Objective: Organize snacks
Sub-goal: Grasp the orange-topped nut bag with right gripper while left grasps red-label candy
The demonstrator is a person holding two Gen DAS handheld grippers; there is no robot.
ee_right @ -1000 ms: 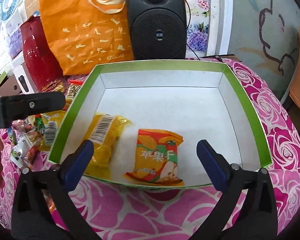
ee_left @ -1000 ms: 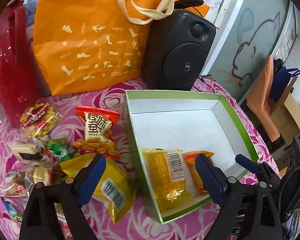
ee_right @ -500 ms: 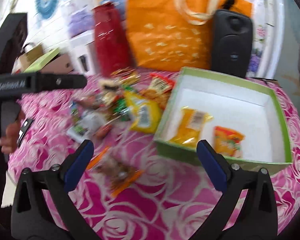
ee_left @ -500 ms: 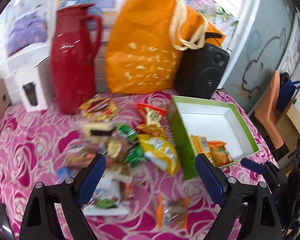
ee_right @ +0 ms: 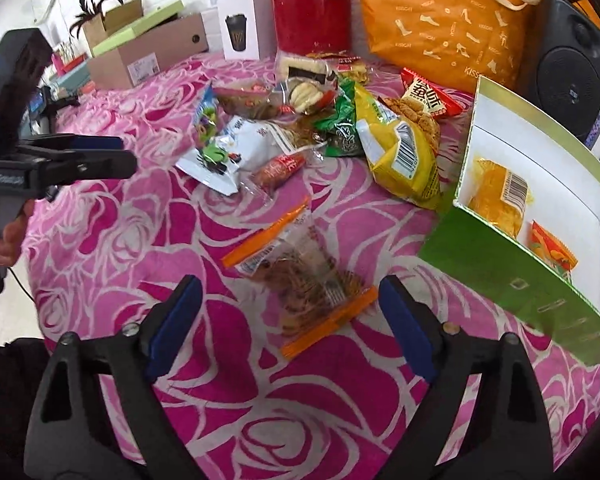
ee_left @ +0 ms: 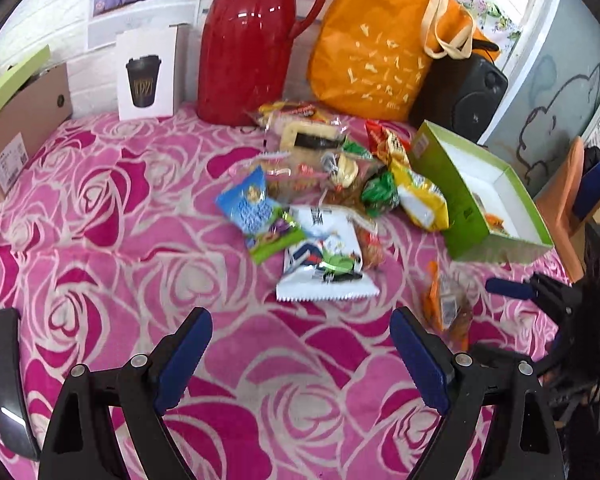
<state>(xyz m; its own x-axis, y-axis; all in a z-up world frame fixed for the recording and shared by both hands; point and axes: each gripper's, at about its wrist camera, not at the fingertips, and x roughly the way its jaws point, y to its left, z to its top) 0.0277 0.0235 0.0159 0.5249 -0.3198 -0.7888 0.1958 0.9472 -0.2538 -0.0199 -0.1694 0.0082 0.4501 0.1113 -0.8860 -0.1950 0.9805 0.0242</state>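
Currently my left gripper (ee_left: 301, 354) and right gripper (ee_right: 290, 316) both gape, empty. Two packets sit in the one green box (ee_right: 512, 276); one orange-edged packet (ee_right: 300, 268) lies before my right.

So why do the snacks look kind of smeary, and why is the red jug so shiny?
Left wrist view: the snack pile is soft with motion blur, and the red jug shows white glare spots. Right wrist view: the clear orange-edged packet is smeared too, and the fisheye lens bends the green box at the edge.
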